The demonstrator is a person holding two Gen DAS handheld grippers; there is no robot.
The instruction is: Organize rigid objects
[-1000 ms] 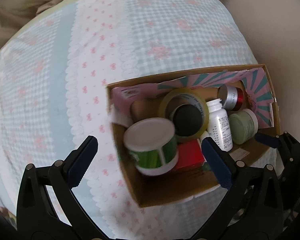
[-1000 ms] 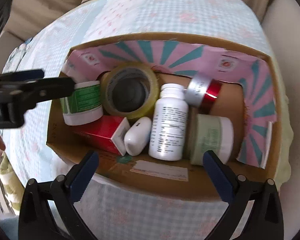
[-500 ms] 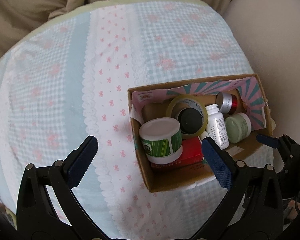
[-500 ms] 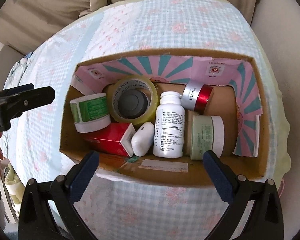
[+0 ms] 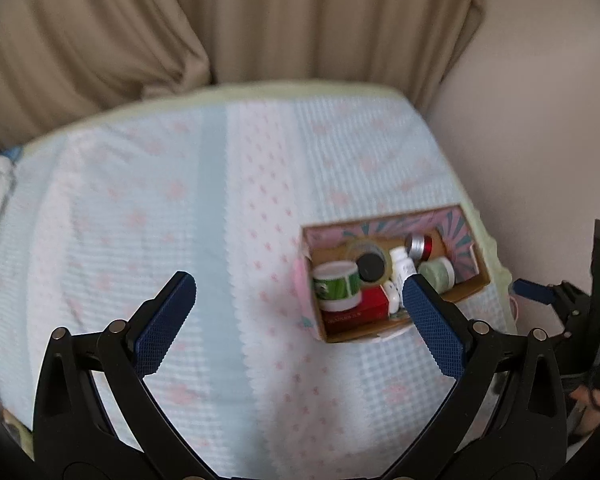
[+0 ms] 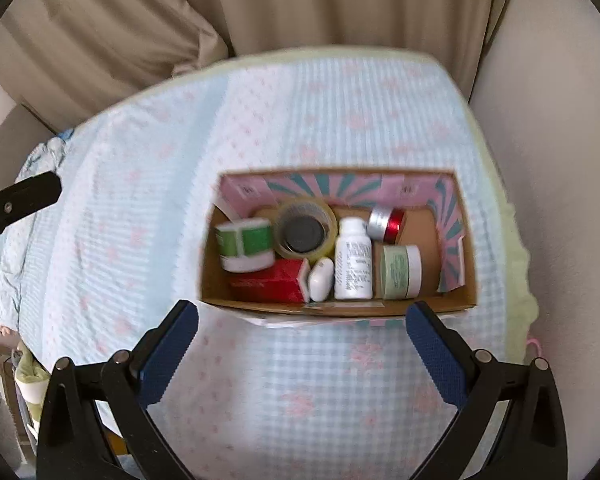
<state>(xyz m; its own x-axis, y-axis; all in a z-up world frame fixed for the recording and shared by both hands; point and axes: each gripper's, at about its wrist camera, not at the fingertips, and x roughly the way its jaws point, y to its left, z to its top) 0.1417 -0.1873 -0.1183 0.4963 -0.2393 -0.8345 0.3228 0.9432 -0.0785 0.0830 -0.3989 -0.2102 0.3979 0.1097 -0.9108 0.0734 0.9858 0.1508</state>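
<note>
A cardboard box (image 6: 340, 307) with pink and teal lining sits on the bed near its right edge; it also shows in the left wrist view (image 5: 466, 290). Inside lie a green-labelled white jar (image 6: 246, 245), a tape roll (image 6: 306, 232), a red carton (image 6: 270, 285), a small white case (image 6: 321, 284), a white pill bottle (image 6: 353, 258), a silver and red jar (image 6: 386, 222) and a pale green jar (image 6: 401, 266). My left gripper (image 5: 296, 312) is open and empty, high above the bed left of the box. My right gripper (image 6: 302, 358) is open and empty, above the box's near side.
The bed wears a light blue and pink checked cover (image 5: 160, 208). Beige curtains (image 5: 220, 20) hang behind it and a pale wall (image 6: 560, 160) runs along the right. The left gripper's arm (image 6: 16, 204) shows at the left edge of the right wrist view.
Both grippers have pulled up and back from the box, so it looks much smaller now. The curtains have come into view. The box's contents have not moved.
</note>
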